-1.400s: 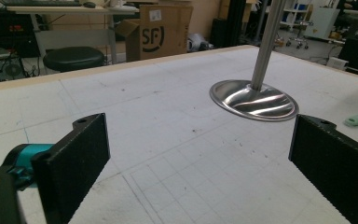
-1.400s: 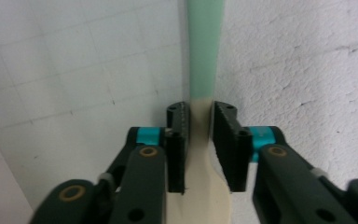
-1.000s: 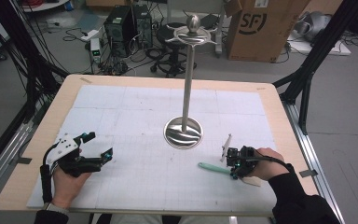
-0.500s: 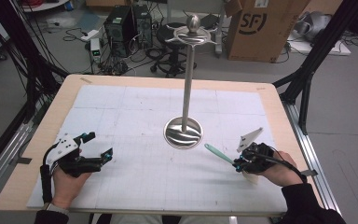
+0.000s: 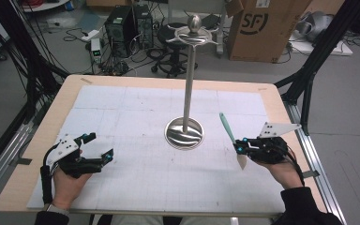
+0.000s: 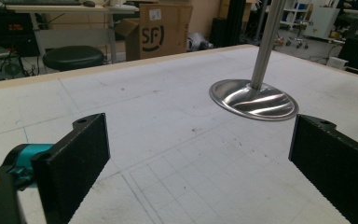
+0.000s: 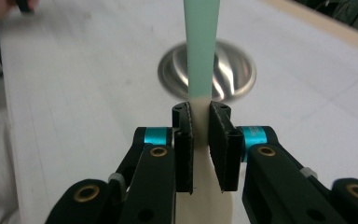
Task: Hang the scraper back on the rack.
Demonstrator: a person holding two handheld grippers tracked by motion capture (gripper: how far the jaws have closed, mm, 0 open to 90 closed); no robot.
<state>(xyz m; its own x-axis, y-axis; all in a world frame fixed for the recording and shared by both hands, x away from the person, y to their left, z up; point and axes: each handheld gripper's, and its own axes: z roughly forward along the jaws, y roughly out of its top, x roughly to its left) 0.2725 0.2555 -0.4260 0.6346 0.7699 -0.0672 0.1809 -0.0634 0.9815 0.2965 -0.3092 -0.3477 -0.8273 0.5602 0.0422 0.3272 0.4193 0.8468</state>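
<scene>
A steel stand rises from a round base [image 5: 184, 133] at the mat's middle, with curved hooks at its top [image 5: 193, 33]. My right gripper [image 5: 238, 149] is to the right of the base, shut on a utensil [image 5: 226, 125] where its mint-green handle meets its cream head. The handle points away and up, and the head hangs on the near side. In the right gripper view the pads [image 7: 182, 140] clamp the utensil [image 7: 201, 46] with the stand base [image 7: 233, 70] beyond. My left gripper [image 5: 100, 145] rests open and holds nothing at the front left. The stand base [image 6: 254, 99] lies ahead of its jaws.
A white gridded mat [image 5: 131, 112] covers the wooden table [image 5: 42, 140]. A cardboard box [image 5: 258, 28], a stool and computer gear stand on the floor beyond the far edge. Black frame struts [image 5: 309, 70] flank the table.
My right gripper has carried the utensil to the right and away from the front edge, turning it so the handle points away instead of leftward. The left gripper has stayed put.
</scene>
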